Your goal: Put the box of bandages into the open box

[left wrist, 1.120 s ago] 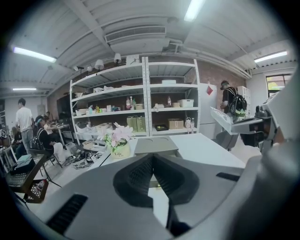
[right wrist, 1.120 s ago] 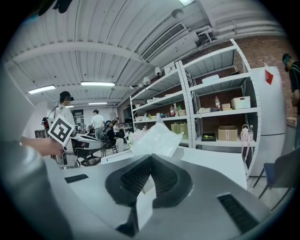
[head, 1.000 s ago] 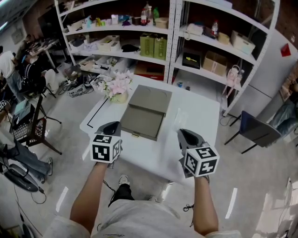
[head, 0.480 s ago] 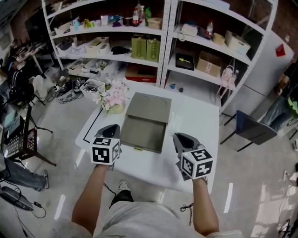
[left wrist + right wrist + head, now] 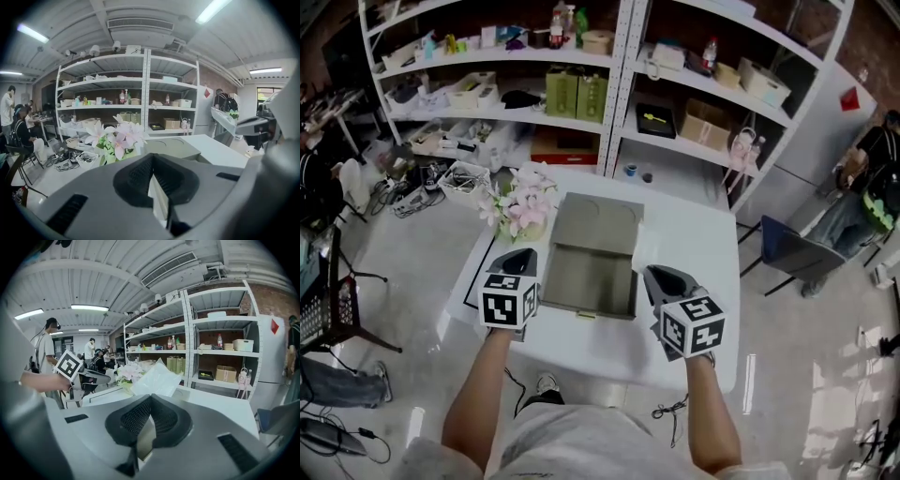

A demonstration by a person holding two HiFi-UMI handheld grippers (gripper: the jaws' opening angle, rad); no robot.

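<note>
An open grey-green box (image 5: pixel 589 281) lies in the middle of the white table (image 5: pixel 694 244), its lid (image 5: pixel 601 222) folded back flat behind it. My left gripper (image 5: pixel 517 255) hovers at the box's left front corner, shut and holding nothing. At the box's right front, my right gripper (image 5: pixel 654 275) is likewise shut and holds nothing. In the right gripper view a translucent white packet (image 5: pixel 157 378) stands on the table ahead of the right gripper (image 5: pixel 150 401); I cannot tell whether it is the bandage box. The left gripper view shows the lid (image 5: pixel 171 147) beyond the left gripper (image 5: pixel 151 159).
A pot of pink flowers (image 5: pixel 520 208) stands at the table's back left corner, beside the lid. White shelving (image 5: pixel 619 84) full of boxes and bottles runs behind the table. A dark chair (image 5: pixel 792 253) sits to the right. People stand far off to the left and right.
The head view has shifted, so the table and shelves sit more central and nearer. Both grippers stay shut on either side of the box's front, the right one slightly further left.
</note>
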